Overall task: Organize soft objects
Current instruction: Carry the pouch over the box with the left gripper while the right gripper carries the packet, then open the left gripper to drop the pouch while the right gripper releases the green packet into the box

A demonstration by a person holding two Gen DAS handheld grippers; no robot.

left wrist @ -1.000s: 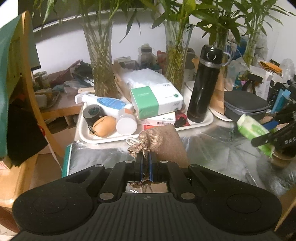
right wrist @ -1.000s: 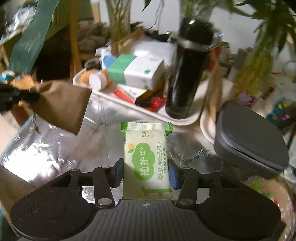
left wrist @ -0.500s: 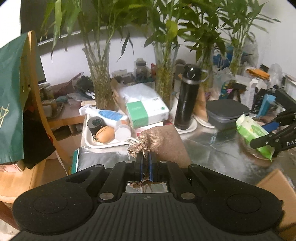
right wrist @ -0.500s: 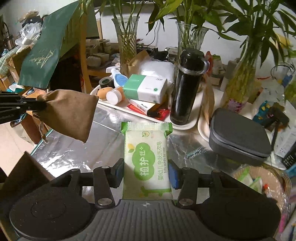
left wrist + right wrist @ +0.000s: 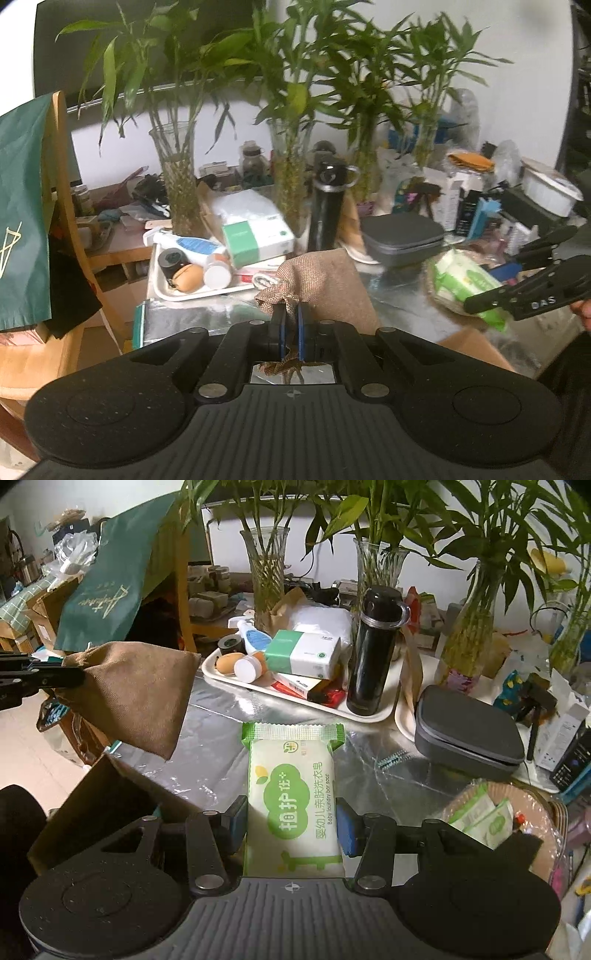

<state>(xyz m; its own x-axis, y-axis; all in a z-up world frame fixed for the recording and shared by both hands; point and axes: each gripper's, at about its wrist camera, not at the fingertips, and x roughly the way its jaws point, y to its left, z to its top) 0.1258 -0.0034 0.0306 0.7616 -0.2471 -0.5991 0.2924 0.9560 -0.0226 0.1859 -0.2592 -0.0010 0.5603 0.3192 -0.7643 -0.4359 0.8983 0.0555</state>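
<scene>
Foil-covered worktop [image 5: 207, 746] is seen lower and farther off than a second ago, its clutter of vases and tray shrunk in both views; the left claw [image 5: 290, 325] is kept pinched shut on the neck of the brown drawstring pouch [image 5: 325, 284], which hangs clear of the foil; the right claw [image 5: 291, 823] is kept clamped on the baby laundry soap bar [image 5: 291, 797], also lifted; both soft items are judged picked up and in transit, perhaps toward the cardboard box [image 5: 99, 805] now showing below.

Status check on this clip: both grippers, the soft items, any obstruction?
Left gripper shut on brown cloth pouch, held aloft. Right gripper clamps green soap packet. Cardboard box below; nothing blocking.
</scene>
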